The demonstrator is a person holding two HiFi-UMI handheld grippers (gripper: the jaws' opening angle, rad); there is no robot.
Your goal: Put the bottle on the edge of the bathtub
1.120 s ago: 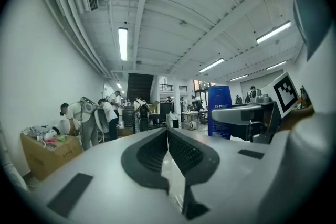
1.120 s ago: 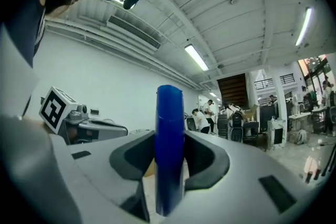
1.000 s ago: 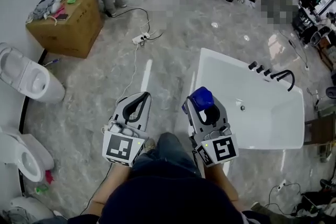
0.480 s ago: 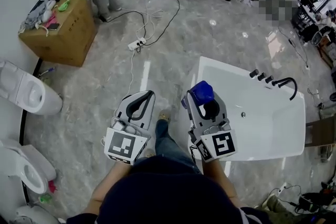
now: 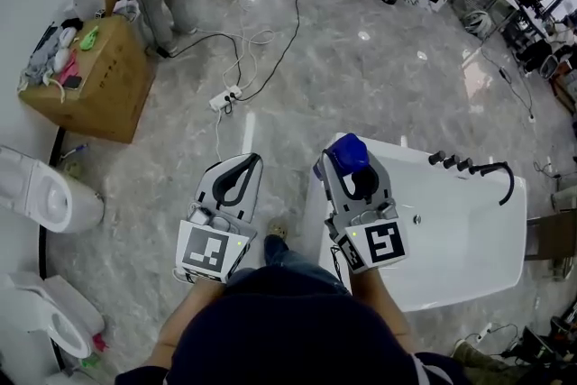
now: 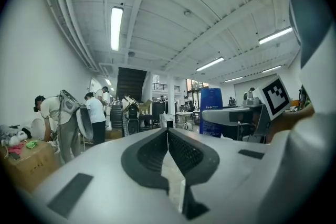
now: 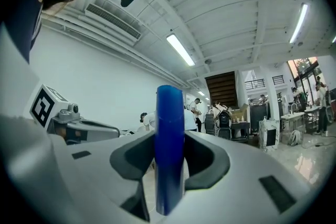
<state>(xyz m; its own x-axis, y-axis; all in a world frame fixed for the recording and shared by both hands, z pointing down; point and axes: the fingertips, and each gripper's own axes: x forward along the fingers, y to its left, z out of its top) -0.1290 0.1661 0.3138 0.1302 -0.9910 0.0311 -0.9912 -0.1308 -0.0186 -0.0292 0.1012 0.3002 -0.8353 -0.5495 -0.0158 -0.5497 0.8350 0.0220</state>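
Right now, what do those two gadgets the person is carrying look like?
The left gripper and right gripper match: each is a light grey plastic shell narrowing to two jaws lined with dark ribbed pads. At the back of each sits a white cube printed with black square markers. The person wears a dark top.

A: Colour of the bottle?
B: Solid blue.
A: Gripper finish?
B: The left gripper and right gripper are light grey with black pads. Their markers are black-and-white squares.
A: Surroundings?
B: The bathtub is white. The floor is grey and marbled.
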